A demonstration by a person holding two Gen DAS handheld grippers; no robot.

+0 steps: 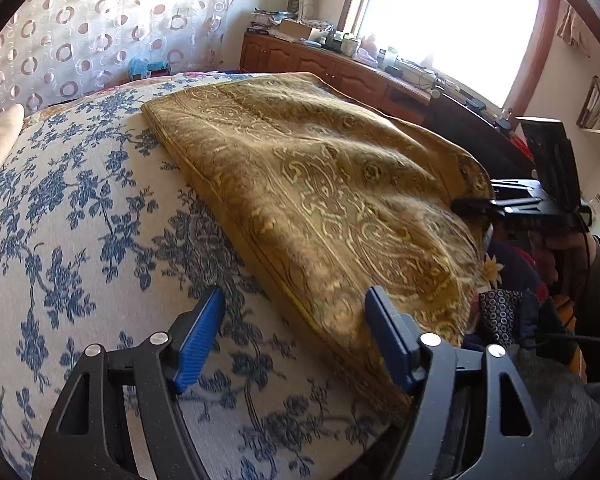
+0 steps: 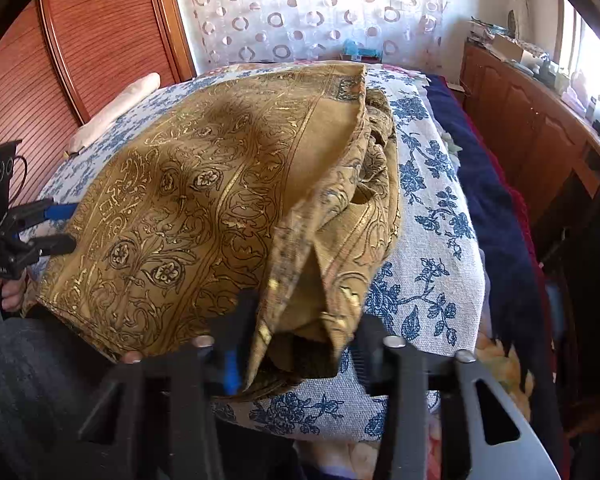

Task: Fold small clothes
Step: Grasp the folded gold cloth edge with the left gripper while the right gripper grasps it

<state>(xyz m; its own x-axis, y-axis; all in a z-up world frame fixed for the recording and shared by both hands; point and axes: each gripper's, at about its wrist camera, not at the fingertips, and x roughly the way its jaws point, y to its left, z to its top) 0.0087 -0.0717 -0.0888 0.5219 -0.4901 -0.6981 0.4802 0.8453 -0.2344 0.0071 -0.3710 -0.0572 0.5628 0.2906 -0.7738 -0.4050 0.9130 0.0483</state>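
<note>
The gold paisley woven cloth (image 1: 300,184) drapes soft and limp, so pinch its hemmed corners: your right tool (image 2: 296,356) grips one bunched corner, your left tool (image 1: 292,336) gapes empty.

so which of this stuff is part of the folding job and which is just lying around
Part of the job:
gold patterned cloth
left gripper, open
right gripper, around a bunched cloth corner
floral bedspread

Lying about:
white pillow
cluttered wooden sideboard
navy blanket

I'm working in a home bedroom: a bed (image 1: 80,220) under a blue-flowered cover, a pillow (image 2: 112,110) by the wooden wardrobe (image 2: 92,28), circle-patterned curtains (image 2: 320,8), and a cluttered wooden sideboard (image 1: 340,68) below a sunlit window (image 1: 452,20).
</note>
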